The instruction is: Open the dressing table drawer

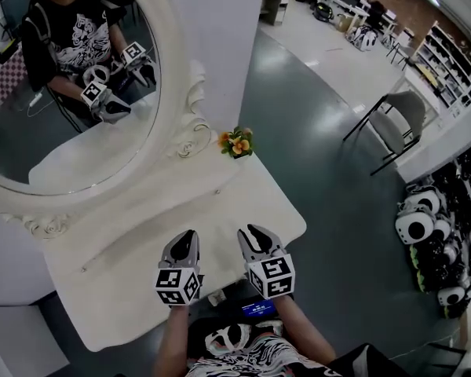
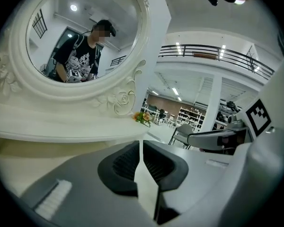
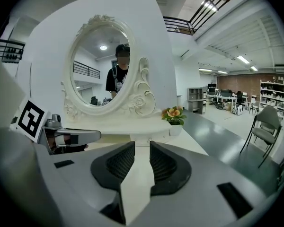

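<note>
The white dressing table [image 1: 133,269] carries an oval mirror [image 1: 63,93] in a carved frame. Both grippers hover side by side over the table top's front edge, pointing toward the mirror. My left gripper [image 1: 190,234] has its dark ribbed pads meeting at the tips [image 2: 140,143], with nothing between them. My right gripper [image 1: 250,230] shows a clear gap between its pads [image 3: 142,145], and only the pale table top [image 3: 132,137] is visible through it. The drawer front is hidden below the table's edge. Each gripper view shows the other gripper beside it.
A small pot of orange flowers [image 1: 237,142] stands at the table's right back corner, beside the mirror frame. A grey chair [image 1: 400,120] stands on the dark floor to the right. Several black-and-white devices [image 1: 432,234] lie at the far right.
</note>
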